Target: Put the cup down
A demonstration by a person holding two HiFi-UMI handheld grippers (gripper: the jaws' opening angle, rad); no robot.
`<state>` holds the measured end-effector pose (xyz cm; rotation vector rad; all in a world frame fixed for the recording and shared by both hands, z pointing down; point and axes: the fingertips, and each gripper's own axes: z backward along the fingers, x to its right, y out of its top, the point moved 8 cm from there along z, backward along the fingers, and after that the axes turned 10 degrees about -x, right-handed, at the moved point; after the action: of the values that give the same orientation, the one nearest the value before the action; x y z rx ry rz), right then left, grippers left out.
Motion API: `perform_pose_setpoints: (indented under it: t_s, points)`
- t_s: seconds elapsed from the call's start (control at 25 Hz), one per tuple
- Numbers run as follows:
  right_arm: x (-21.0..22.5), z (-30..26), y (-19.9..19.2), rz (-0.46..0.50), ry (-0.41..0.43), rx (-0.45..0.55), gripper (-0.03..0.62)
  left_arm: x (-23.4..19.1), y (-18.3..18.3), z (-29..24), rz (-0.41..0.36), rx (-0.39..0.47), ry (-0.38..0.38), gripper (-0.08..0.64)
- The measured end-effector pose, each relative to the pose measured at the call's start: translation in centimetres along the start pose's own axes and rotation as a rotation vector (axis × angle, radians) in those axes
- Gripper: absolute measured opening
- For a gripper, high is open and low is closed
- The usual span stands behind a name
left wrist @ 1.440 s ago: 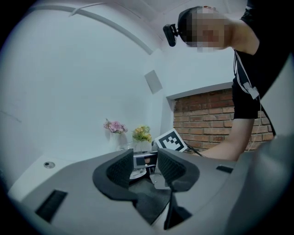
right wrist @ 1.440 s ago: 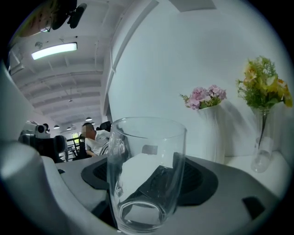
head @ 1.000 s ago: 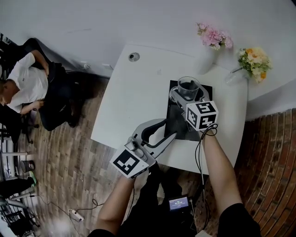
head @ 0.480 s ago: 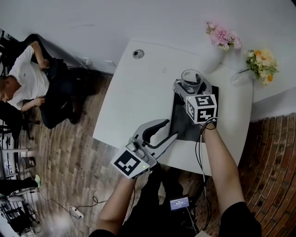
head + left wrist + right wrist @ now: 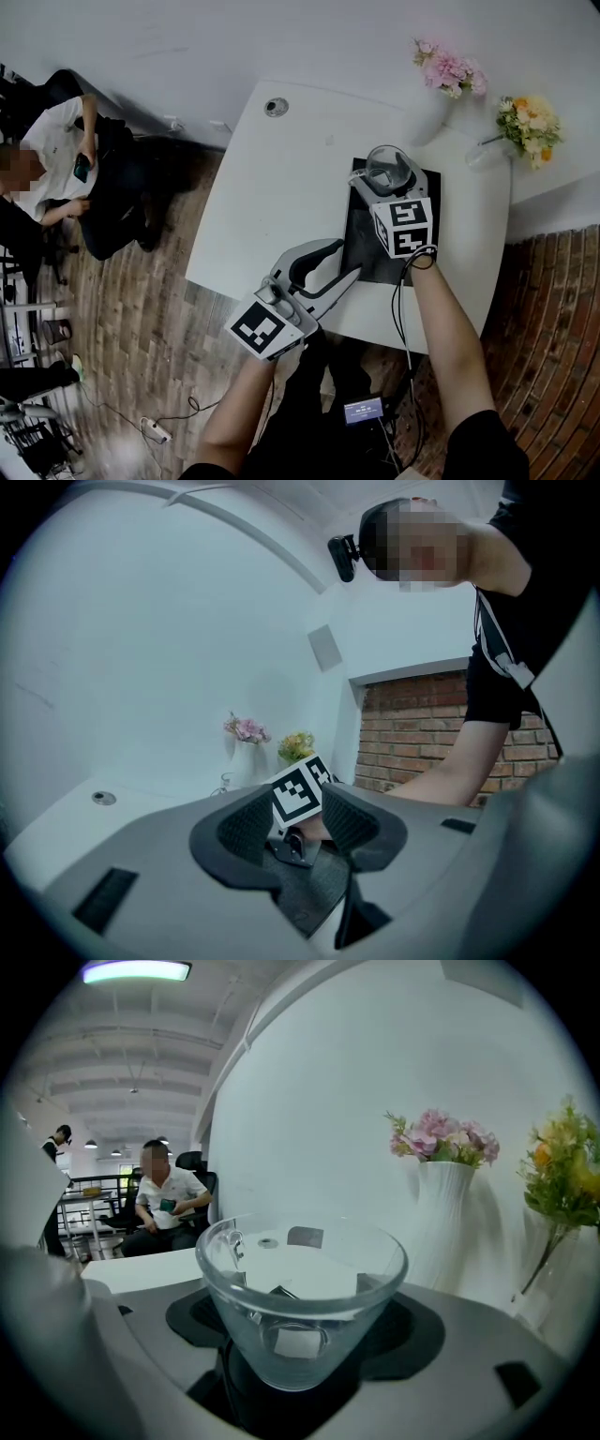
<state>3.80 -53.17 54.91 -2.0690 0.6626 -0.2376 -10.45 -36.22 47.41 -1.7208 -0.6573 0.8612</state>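
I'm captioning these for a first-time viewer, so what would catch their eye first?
The clear glass cup clamped in the right gripper stands out, over the black rectangular mat on the white table. Next, the pink flower bouquet and yellow flower bouquet at the table's far edge.

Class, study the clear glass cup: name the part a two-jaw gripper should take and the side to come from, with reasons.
Grip the glass cup low on its tapered wall, coming level from the person's side, as the right gripper does. It stands upright and flares to an open rim, so the narrow lower part fits between the jaws.
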Motion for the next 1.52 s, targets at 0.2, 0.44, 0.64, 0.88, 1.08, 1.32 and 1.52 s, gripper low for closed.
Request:
perform_pose_setpoints:
  t_s: [0.2, 0.44, 0.64, 0.88, 1.08, 1.32, 1.52]
  points:
    - [0.0, 0.0, -0.1, -0.004, -0.011, 0.001, 0.4, 0.1, -0.3, -0.2, -0.002, -0.016, -0.005, 0.155]
    - [0.0, 0.3, 0.2, -0.009, 0.01, 0.034, 0.402, 0.2, 0.1, -0.3, -0.004, -0.001, 0.002, 0.155]
    - [0.0, 0.7, 0.3, -0.003, 0.023, 0.031, 0.402, 0.3, 0.2, -0.3, -0.003, -0.005, 0.006, 0.155]
    - [0.1, 1.2, -0.3, -0.005, 0.032, 0.022, 0.402, 0.1, 0.0, -0.4, -0.003, -0.019, 0.027, 0.155]
    - [0.4, 2.2, -0.9, -0.006, 0.051, 0.034, 0.402, 0.4, 0.1, -0.7, 0.001, -0.012, 0.036, 0.155]
    - [0.7, 3.3, -1.5, -0.017, 0.059, 0.029, 0.402, 0.6, -0.3, -1.0, 0.003, -0.046, 0.068, 0.155]
    - [1.1, 4.7, -1.8, -0.046, 0.058, 0.033, 0.402, 0.8, -0.7, -1.1, 0.018, -0.081, 0.091, 0.155]
